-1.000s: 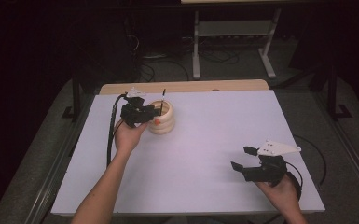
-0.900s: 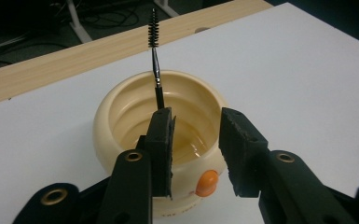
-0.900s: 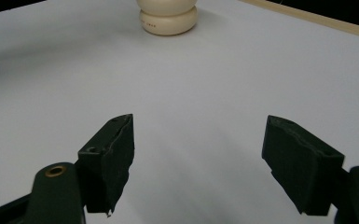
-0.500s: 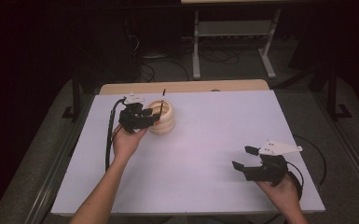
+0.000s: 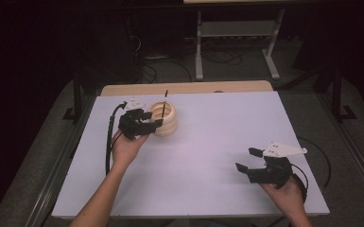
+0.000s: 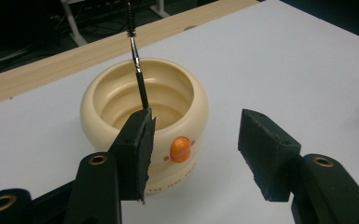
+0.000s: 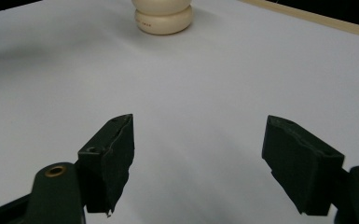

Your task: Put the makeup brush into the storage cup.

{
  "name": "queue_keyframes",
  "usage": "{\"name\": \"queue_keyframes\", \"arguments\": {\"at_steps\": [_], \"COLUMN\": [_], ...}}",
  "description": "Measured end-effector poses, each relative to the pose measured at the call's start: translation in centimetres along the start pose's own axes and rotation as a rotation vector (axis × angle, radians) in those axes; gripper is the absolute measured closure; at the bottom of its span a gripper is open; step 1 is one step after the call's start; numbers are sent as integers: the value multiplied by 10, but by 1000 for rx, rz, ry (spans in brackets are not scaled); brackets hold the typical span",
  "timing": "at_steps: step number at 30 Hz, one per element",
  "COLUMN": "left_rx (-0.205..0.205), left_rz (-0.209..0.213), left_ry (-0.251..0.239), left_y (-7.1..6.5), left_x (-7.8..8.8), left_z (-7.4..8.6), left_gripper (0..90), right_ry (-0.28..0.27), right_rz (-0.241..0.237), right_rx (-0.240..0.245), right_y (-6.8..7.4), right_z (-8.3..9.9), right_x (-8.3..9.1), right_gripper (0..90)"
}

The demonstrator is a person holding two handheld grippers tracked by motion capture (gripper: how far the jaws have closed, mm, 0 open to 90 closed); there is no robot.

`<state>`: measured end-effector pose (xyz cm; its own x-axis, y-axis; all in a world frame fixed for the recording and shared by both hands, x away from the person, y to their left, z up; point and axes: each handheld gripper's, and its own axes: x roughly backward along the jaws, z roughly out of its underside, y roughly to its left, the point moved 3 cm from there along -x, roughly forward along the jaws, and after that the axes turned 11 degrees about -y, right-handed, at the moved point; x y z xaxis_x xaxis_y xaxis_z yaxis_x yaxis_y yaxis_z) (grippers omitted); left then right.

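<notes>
Evidently the left tongs (image 6: 193,142) have just been opening, releasing the brush (image 6: 137,65) into the pot (image 6: 144,116); the right tongs (image 7: 200,161) are hanging apart, empty; withdrawing seems next.

A white worktop (image 5: 208,156) is seen, edged at its far side by a bare wooden strip (image 5: 189,88). Beyond that strip, a light metal stand (image 5: 236,35) is set on the dark floor, and loose cables (image 5: 160,66) are strewn left of the stand.
</notes>
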<state>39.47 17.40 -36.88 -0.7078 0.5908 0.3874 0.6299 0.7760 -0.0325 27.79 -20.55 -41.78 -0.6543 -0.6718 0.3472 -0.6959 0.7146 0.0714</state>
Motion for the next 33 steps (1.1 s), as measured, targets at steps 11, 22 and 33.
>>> {"name": "queue_keyframes", "arguments": {"at_steps": [11,22,33], "left_rx": [18,19,22], "left_rz": [19,39,50], "left_ry": [-6,-5,-1], "left_y": [-4,-12,-21], "left_x": [6,11,16], "left_z": [13,22,30], "left_gripper": [372,328,270], "right_ry": [-1,-1,6], "right_rz": [11,19,23], "right_rx": [-5,-3,-3], "right_y": [-1,-2,-2], "right_z": [1,1,2], "right_x": [0,0,0], "right_gripper": [232,230,230]}}
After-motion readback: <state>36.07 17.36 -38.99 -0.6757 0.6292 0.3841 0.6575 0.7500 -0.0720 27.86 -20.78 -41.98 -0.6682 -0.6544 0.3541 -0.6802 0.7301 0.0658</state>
